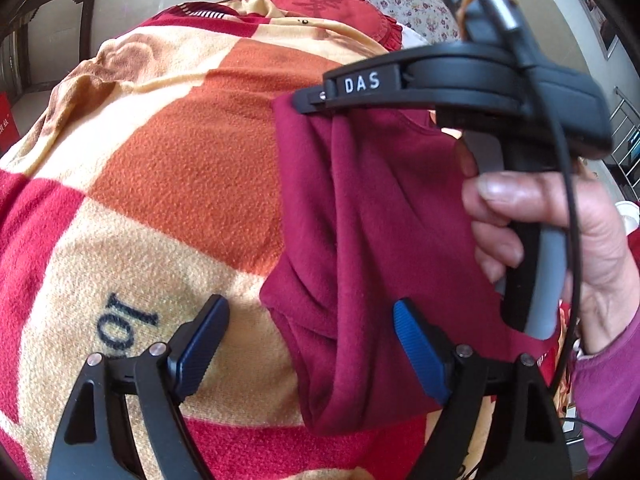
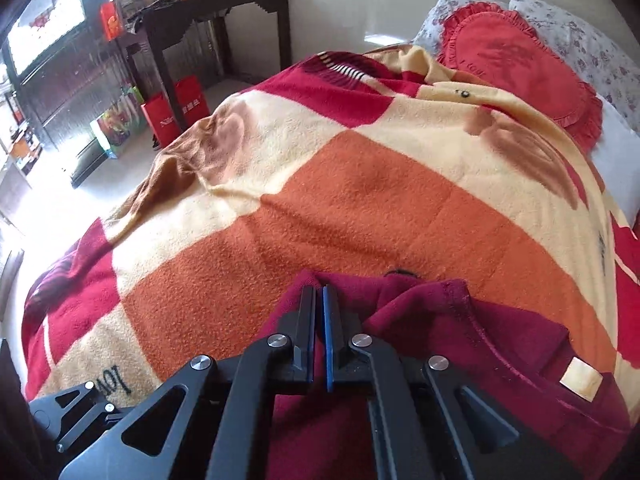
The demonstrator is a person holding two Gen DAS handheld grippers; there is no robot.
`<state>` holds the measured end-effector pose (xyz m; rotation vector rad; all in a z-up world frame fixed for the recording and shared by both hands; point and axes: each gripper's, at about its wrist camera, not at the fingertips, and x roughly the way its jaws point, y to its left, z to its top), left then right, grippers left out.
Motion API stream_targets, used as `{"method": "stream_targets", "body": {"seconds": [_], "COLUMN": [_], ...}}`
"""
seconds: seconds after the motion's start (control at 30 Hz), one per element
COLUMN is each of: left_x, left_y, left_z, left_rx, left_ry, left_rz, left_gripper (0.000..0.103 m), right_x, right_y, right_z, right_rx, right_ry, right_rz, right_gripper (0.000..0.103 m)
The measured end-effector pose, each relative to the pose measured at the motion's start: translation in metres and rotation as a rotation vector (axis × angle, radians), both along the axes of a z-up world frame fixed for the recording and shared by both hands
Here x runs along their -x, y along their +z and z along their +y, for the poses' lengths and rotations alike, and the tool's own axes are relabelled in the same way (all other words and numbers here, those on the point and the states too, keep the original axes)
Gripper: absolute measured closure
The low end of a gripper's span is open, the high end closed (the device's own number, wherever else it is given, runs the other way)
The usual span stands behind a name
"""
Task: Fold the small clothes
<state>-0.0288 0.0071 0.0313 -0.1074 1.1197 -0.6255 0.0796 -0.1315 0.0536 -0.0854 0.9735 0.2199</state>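
Observation:
A dark red fleece garment (image 1: 380, 220) lies bunched on the checked blanket, and part of it is lifted. In the left wrist view my left gripper (image 1: 311, 304) stands open low over the garment's left edge. One blue pad (image 1: 418, 352) is on the cloth and the other is over the blanket, with nothing pinched between them. My right gripper (image 1: 310, 98), held by a hand (image 1: 560, 232), is shut on a raised fold of the garment. In the right wrist view its jaws (image 2: 319, 290) are closed on the garment's (image 2: 480, 328) edge. A cream label (image 2: 580, 378) shows at the right.
The bed is covered by a blanket (image 2: 360, 200) in orange, cream and red. A red frilled cushion (image 2: 512, 60) and floral pillows (image 2: 592, 52) lie at the head. A dark table (image 2: 224, 4) with a yellow basket and red bags (image 2: 176, 112) stand left of the bed.

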Motion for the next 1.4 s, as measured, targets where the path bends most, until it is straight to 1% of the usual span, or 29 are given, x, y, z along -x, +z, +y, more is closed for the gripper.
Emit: {"method": "stream_targets", "body": {"seconds": [0.03, 0.1, 0.13, 0.17, 0.27, 0.3, 0.33, 0.4, 0.47, 0.5, 0.6, 0.63, 0.67, 0.73, 0.8, 0.87, 0.9, 0.93, 1.0, 1.07, 1.13, 1.17, 1.2, 1.27, 1.3, 1.33, 1.37, 1.4], "left_x": [0.0, -0.001, -0.002, -0.002, -0.004, -0.004, -0.005, -0.006, -0.005, -0.005, -0.006, -0.006, -0.007, -0.008, -0.009, -0.01, -0.01, -0.011, -0.011, -0.011, -0.011, -0.011, -0.01, -0.009, -0.009, -0.009, -0.009, -0.008], "left_y": [0.0, 0.002, 0.002, 0.002, 0.001, 0.001, 0.001, 0.001, 0.002, 0.002, 0.003, 0.002, 0.002, 0.0, 0.0, 0.001, 0.001, 0.001, 0.0, -0.001, -0.002, -0.002, -0.002, -0.001, -0.001, 0.0, 0.0, 0.001], "left_z": [0.001, 0.002, 0.003, 0.003, 0.004, 0.004, 0.004, 0.005, 0.003, 0.002, 0.0, 0.0, 0.0, 0.001, 0.002, 0.004, 0.005, 0.005, 0.007, 0.008, 0.01, 0.011, 0.012, 0.011, 0.01, 0.009, 0.008, 0.007], "left_rx": [0.0, -0.002, 0.0, 0.004, 0.008, 0.01, 0.011, 0.013, 0.011, 0.01, 0.015, 0.021, 0.028, 0.043, 0.051, 0.063, 0.075, 0.09, 0.115, 0.126, 0.137, 0.141, 0.143, 0.134, 0.128, 0.123, 0.123, 0.126], "left_ry": [0.002, 0.005, 0.004, 0.003, 0.005, 0.006, 0.009, 0.013, 0.018, 0.02, 0.035, 0.04, 0.046, 0.059, 0.068, 0.078, 0.081, 0.081, 0.075, 0.086, 0.091, 0.094, 0.094, 0.089, 0.084, 0.077, 0.071, 0.07], "left_rz": [0.001, 0.006, 0.007, 0.008, 0.01, 0.011, 0.011, 0.012, 0.012, 0.012, 0.019, 0.022, 0.024, 0.028, 0.03, 0.033, 0.036, 0.043, 0.063, 0.066, 0.074, 0.077, 0.077, 0.073, 0.072, 0.071, 0.071, 0.071], "left_gripper": [0.015, 0.015, 0.015, 0.015, 0.015, 0.014, 0.014, 0.013, 0.013, 0.013, 0.013, 0.013, 0.013, 0.013, 0.014, 0.015, 0.02, 0.027, 0.032, 0.032, 0.032, 0.033, 0.033, 0.032, 0.031, 0.029, 0.027, 0.025], "right_x": [-0.002, -0.008, -0.007, -0.005, 0.008, 0.014, 0.019, 0.028, 0.031, 0.03, 0.019, 0.02, 0.022, 0.022, 0.021, 0.019, 0.017, 0.014, 0.006, -0.003, -0.01, -0.013, -0.016, -0.018, -0.018, -0.016, -0.013, -0.009], "right_y": [-0.004, -0.013, -0.014, -0.011, 0.013, 0.022, 0.028, 0.034, 0.03, 0.023, -0.014, -0.019, -0.019, -0.014, -0.008, -0.001, 0.0, 0.001, -0.001, -0.005, -0.011, -0.015, -0.02, -0.027, -0.028, -0.027, -0.024, -0.02], "right_z": [-0.003, -0.008, -0.009, -0.009, -0.018, -0.023, -0.026, -0.032, -0.04, -0.044, -0.053, -0.056, -0.059, -0.063, -0.063, -0.058, -0.054, -0.05, -0.038, -0.023, -0.008, 0.001, 0.01, 0.023, 0.028, 0.029, 0.026, 0.019], "right_rx": [0.012, -0.012, -0.023, -0.037, -0.173, -0.204, -0.213, -0.193, -0.2, -0.21, -0.275, -0.303, -0.324, -0.378, -0.403, -0.381, -0.361, -0.34, -0.289, -0.237, -0.15, -0.101, -0.053, 0.03, 0.062, 0.076, 0.089, 0.075], "right_ry": [-0.025, -0.051, -0.054, -0.053, -0.07, -0.081, -0.087, -0.108, -0.133, -0.154, -0.193, -0.203, -0.209, -0.209, -0.199, -0.179, -0.171, -0.168, -0.161, -0.145, -0.138, -0.129, -0.117, -0.103, -0.097, -0.099, -0.113, -0.117], "right_rz": [0.003, 0.036, 0.033, 0.024, 0.01, -0.004, -0.013, -0.015, 0.005, 0.029, 0.156, 0.161, 0.154, 0.16, 0.171, 0.18, 0.183, 0.186, 0.207, 0.237, 0.261, 0.273, 0.278, 0.28, 0.271, 0.254, 0.231, 0.211], "right_gripper": [0.103, 0.103, 0.103, 0.103, 0.103, 0.099, 0.094, 0.094, 0.093, 0.093, 0.089, 0.088, 0.087, 0.076, 0.069, 0.065, 0.063, 0.062, 0.061, 0.057, 0.048, 0.045, 0.04, 0.038, 0.041, 0.056, 0.067, 0.08]}}
